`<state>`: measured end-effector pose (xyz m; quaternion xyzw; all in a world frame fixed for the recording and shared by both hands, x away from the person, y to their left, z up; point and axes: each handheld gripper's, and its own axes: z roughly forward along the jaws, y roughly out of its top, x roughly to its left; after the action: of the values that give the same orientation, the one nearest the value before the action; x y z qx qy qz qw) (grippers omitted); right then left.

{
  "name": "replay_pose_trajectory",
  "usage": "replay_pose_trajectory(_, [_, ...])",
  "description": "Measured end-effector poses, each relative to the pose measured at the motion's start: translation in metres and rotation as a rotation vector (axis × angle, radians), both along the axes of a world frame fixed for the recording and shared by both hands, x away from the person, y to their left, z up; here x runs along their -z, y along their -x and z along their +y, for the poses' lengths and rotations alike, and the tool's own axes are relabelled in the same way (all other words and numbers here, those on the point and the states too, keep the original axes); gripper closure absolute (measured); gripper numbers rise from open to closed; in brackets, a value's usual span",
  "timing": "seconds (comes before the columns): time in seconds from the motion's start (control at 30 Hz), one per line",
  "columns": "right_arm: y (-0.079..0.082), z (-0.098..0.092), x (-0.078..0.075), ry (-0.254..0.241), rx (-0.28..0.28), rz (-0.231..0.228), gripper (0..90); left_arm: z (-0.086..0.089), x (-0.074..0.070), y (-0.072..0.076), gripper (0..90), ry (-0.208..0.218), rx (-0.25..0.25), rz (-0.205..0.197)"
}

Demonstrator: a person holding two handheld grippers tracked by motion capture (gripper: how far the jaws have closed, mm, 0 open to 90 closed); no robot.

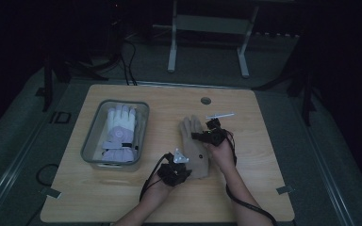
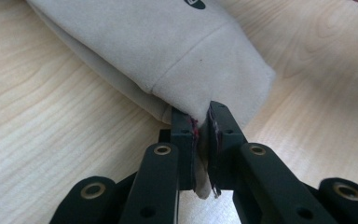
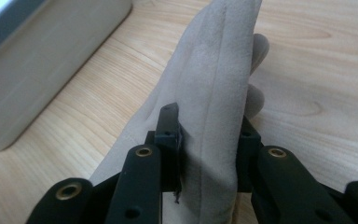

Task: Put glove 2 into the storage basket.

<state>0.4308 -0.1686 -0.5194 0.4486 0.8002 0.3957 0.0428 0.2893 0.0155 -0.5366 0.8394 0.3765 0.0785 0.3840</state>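
Note:
A beige glove [image 1: 194, 149] lies flat on the wooden table [image 1: 99, 193], fingers pointing away from the person. My left gripper [image 1: 183, 164] is at its cuff end. In the left gripper view the jaws [image 2: 200, 119] are shut on the cuff's edge of the glove [image 2: 168, 51], with cloth pinched between the pads. My right gripper [image 1: 201, 136] is at the glove's finger end. In the right gripper view its jaws [image 3: 209, 123] press on a raised fold of the glove [image 3: 219, 60].
A grey plastic bin [image 1: 90, 141] stands at the table's left, with a white glove [image 1: 119, 129] inside; its wall [image 3: 42, 60] is close to the right gripper. A round cable hole [image 1: 205, 100] sits near the far edge. White frame legs [image 1: 172, 52] stand beyond the table.

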Motion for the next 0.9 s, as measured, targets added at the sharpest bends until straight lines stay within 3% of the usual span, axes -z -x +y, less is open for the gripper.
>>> replay_pose_trajectory(0.17, [0.001,0.003,-0.016,-0.037,0.001,-0.018,71.0,0.008,-0.014,0.000,83.3,0.011,0.002,-0.020])
replay_pose_trajectory(0.37, [0.001,0.014,-0.036,-0.045,-0.010,-0.055,71.1,0.021,-0.030,0.001,83.3,0.006,-0.009,-0.041])
replay_pose_trajectory(0.57, [-0.001,0.029,-0.061,-0.068,-0.036,-0.080,71.0,0.042,-0.051,0.003,83.2,0.001,-0.031,-0.067])
replay_pose_trajectory(0.77, [-0.004,0.059,-0.089,-0.076,-0.083,-0.121,71.0,0.072,-0.073,0.005,83.2,-0.030,-0.070,-0.102])
replay_pose_trajectory(0.9, [-0.006,0.086,-0.102,-0.071,-0.118,-0.141,71.0,0.097,-0.083,0.008,83.2,-0.038,-0.108,-0.105])
